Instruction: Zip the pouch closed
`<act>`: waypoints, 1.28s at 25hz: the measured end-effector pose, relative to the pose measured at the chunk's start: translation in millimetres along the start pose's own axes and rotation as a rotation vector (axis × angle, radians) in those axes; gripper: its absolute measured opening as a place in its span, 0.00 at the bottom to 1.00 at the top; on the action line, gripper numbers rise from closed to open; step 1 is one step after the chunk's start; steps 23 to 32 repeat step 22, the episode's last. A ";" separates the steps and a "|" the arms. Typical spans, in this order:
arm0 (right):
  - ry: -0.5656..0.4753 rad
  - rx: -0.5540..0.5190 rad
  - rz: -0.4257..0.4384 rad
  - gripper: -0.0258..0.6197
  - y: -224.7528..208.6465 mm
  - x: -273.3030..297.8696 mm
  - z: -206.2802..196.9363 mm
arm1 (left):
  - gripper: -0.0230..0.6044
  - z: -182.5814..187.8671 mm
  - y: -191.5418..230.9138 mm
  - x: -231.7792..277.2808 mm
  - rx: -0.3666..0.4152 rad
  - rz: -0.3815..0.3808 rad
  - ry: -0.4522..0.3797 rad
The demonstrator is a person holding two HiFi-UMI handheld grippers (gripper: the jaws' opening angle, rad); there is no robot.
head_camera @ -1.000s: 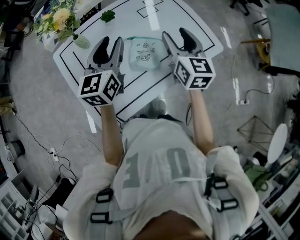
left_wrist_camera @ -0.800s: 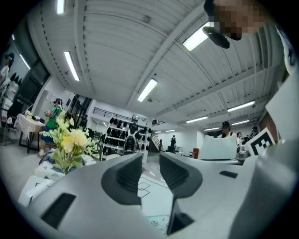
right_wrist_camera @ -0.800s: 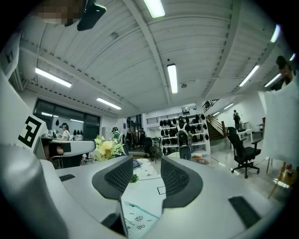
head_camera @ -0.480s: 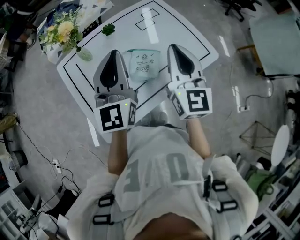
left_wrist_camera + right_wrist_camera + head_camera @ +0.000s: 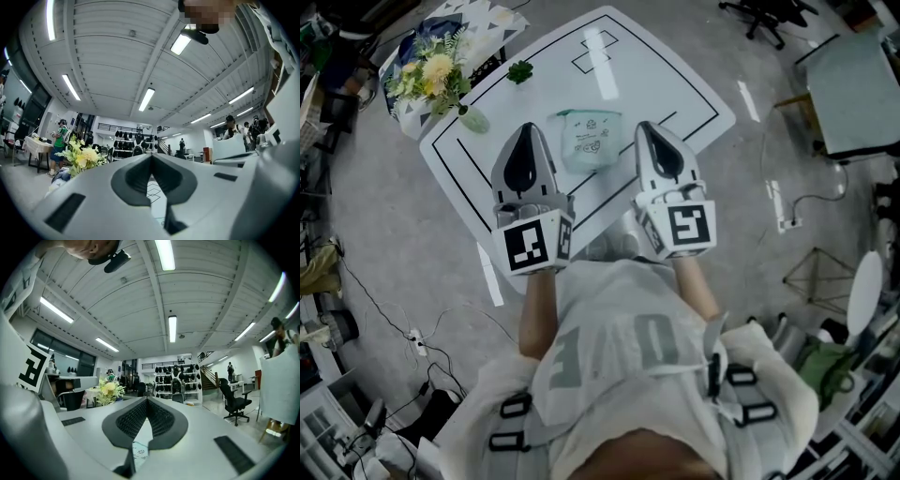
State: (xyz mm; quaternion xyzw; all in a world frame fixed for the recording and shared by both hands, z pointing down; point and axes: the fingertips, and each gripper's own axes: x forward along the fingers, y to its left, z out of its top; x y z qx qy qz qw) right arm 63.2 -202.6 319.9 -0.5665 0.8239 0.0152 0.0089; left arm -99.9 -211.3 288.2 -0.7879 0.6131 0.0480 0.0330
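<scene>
Moved: both grippers pulled back off the pouch (image 5: 589, 139) toward the person; fingers were spread a sec ago, now pressed together.
Pouch: lies flat on the white counter (image 5: 656, 66), near its middle, touching neither gripper.
Handling: prob. light, soft and floppy, thin film w/ small prints. It would slide or buckle if tugged one-handed, so pin one end and pinch the slider w/ the other.
Zip: too small to tell whether open or shut, or where the slider sits; scene fits both an unzipped and a zipped pouch.
Contents: none visible; it looks flat, can't see inside.
Left gripper (image 5: 525, 129): at 7 o'clock of pouch, near but apart, fingers together on nothing.
Right gripper (image 5: 653, 127): at 4 o'clock of pouch, just beside it, fingers together on nothing.
Other: flower bunch (image 5: 427, 67) at 10 o'clock by the counter's corner; small green sprig (image 5: 519, 71) at 11 o'clock.
</scene>
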 end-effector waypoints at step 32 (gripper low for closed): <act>0.021 -0.002 -0.027 0.05 -2.2 1.0 -5.0 | 0.05 -3.8 2.6 2.8 -0.002 -0.024 0.022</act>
